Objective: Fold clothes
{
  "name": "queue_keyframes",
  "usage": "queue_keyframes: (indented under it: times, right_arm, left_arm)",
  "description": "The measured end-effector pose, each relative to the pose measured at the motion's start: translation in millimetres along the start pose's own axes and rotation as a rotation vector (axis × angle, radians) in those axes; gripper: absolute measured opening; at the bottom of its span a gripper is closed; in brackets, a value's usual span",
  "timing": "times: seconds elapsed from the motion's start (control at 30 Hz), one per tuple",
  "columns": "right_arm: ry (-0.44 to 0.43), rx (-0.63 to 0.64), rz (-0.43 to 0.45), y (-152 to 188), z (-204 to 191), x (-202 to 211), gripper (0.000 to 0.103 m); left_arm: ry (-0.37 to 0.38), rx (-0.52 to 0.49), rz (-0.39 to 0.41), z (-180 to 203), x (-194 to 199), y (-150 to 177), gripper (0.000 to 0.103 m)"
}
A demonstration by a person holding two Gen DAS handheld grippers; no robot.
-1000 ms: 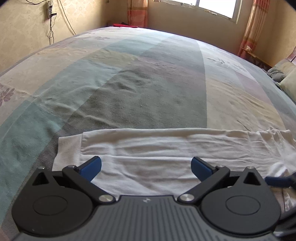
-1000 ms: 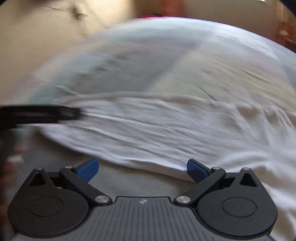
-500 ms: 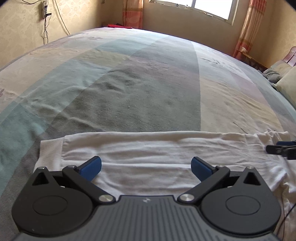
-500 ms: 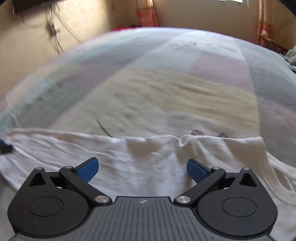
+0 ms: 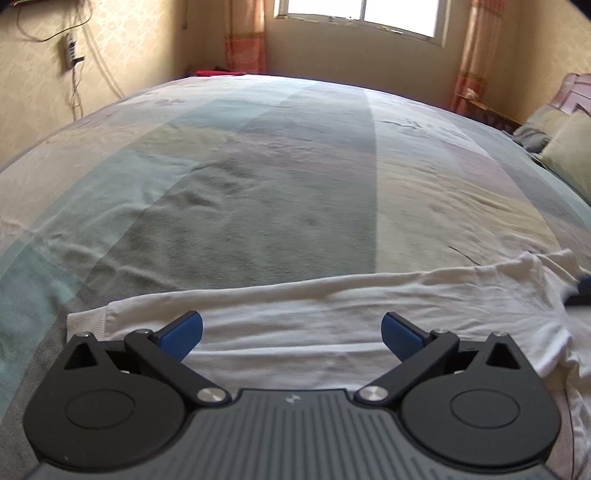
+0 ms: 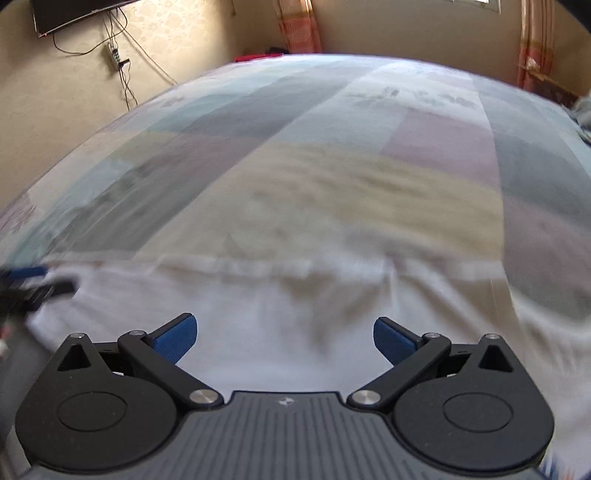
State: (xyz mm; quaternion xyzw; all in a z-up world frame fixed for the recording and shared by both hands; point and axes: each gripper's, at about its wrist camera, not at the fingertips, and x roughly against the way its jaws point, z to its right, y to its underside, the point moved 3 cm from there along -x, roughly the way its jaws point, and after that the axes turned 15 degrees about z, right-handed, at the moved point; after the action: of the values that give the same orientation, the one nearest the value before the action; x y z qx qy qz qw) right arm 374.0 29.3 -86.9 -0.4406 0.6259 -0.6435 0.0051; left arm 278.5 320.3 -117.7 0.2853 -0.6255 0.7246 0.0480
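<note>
A white long-sleeved garment [image 5: 314, 317] lies flat across the near side of the bed, its ribbed cuff [image 5: 86, 319] at the left. My left gripper [image 5: 291, 332] hangs open just above the sleeve, nothing between its blue pads. In the right wrist view the same white garment [image 6: 295, 317] spreads under my right gripper [image 6: 284, 338], which is open and empty too. The right gripper's tip shows at the right edge of the left wrist view, and the left gripper's tip [image 6: 33, 284] shows at the left edge of the right wrist view. That view is motion-blurred.
The bed carries a patchwork sheet [image 5: 280, 177] of grey, green, beige and pink panels. Pillows [image 5: 565, 147] lie at the far right. A window [image 5: 358, 14] with orange curtains is behind the bed; cables and a power strip [image 5: 72, 51] hang on the left wall.
Both grippers have risen and tilted up, showing more of the room. The right gripper swung from the sleeve side toward the garment's body. Both stay open.
</note>
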Motion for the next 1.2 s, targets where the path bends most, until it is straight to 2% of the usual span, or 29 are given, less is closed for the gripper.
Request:
queue_keyframes:
  times: [0.1, 0.23, 0.37, 0.47, 0.57, 0.7, 0.8, 0.87, 0.93, 1.03, 1.13, 1.2]
  right_arm:
    - [0.013, -0.017, 0.021, 34.8, -15.8, 31.5, 0.103]
    - [-0.042, -0.061, 0.026, 60.0, -37.2, 25.2, 0.103]
    - [-0.104, -0.159, 0.050, 55.4, -42.3, 18.2, 0.103]
    - [-0.132, -0.230, 0.060, 53.9, -31.8, 51.5, 0.103]
    - [-0.031, -0.223, 0.066, 71.4, -12.8, 111.2, 0.103]
    - [0.132, -0.225, 0.029, 121.6, 18.6, 188.4, 0.103]
    - [0.278, -0.185, 0.003, 163.0, 35.9, 233.1, 0.103]
    - [0.328, -0.175, 0.003, 181.6, 44.3, 249.1, 0.103]
    - [0.356, -0.199, 0.021, 193.0, 53.1, 257.0, 0.103]
    - [0.341, -0.242, 0.041, 199.9, 61.0, 257.7, 0.103]
    - [0.340, -0.251, 0.050, 205.4, 64.0, 255.9, 0.103]
    - [0.340, -0.258, 0.056, 209.0, 66.0, 254.7, 0.103]
  left_arm:
    - [0.012, -0.007, 0.006, 6.9, 3.8, -1.1, 0.102]
    - [0.045, -0.033, 0.011, 21.2, 10.4, -1.6, 0.102]
    - [0.119, -0.058, 0.013, 41.1, 16.8, -2.7, 0.102]
    - [0.191, -0.076, 0.019, 62.0, 23.6, -3.0, 0.102]
    - [0.271, -0.097, 0.016, 87.4, 30.6, -0.5, 0.102]
    - [0.372, -0.159, 0.007, 131.9, 46.3, 7.8, 0.102]
    - [0.434, -0.225, -0.009, 176.6, 64.9, 18.0, 0.102]
    - [0.500, -0.241, -0.031, 208.5, 78.1, 26.2, 0.102]
    - [0.570, -0.242, -0.068, 237.5, 88.9, 35.4, 0.102]
    - [0.649, -0.258, -0.105, 276.1, 103.3, 48.8, 0.102]
    - [0.702, -0.291, -0.130, 305.6, 110.9, 60.3, 0.102]
    - [0.712, -0.299, -0.148, 320.3, 109.1, 66.1, 0.102]
